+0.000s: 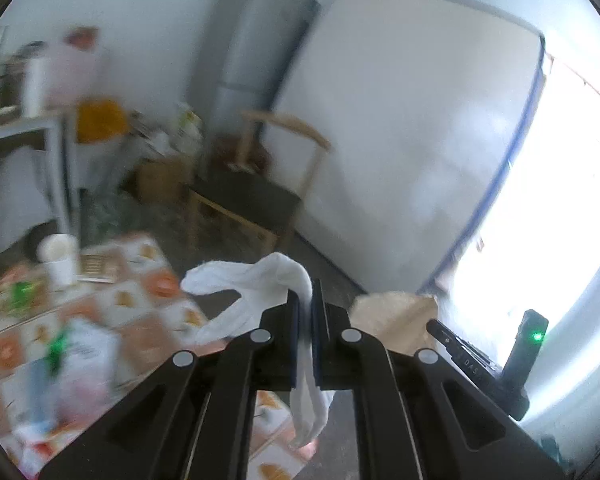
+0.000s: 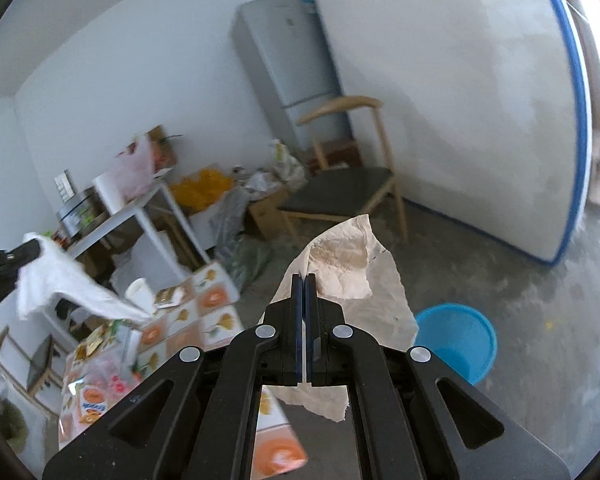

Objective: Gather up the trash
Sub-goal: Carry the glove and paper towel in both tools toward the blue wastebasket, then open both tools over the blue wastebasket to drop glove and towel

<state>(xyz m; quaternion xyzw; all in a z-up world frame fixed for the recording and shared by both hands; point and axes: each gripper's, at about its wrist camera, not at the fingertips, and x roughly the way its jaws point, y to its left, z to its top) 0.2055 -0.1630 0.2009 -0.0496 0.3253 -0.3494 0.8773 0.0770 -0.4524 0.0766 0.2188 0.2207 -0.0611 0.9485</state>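
My left gripper (image 1: 305, 294) is shut on a white crumpled tissue (image 1: 248, 284), which drapes left of the jaws and hangs down below them; the view is blurred. My right gripper (image 2: 304, 280) is shut on a stained beige paper napkin (image 2: 348, 268), held in the air past the table edge. That napkin (image 1: 396, 316) and the right gripper's body show at the lower right of the left wrist view. The left gripper with its white tissue (image 2: 64, 280) appears at the far left of the right wrist view. A blue bin (image 2: 456, 340) stands on the floor to the right, below the napkin.
A table with an orange-patterned cloth (image 2: 204, 320) holds a white paper cup (image 2: 142, 294), packets and wrappers. Beyond it stand a wooden chair (image 2: 340, 188), a grey fridge (image 2: 296, 60), a white side table (image 2: 136, 216), cardboard boxes and a large leaning white panel (image 2: 460, 100).
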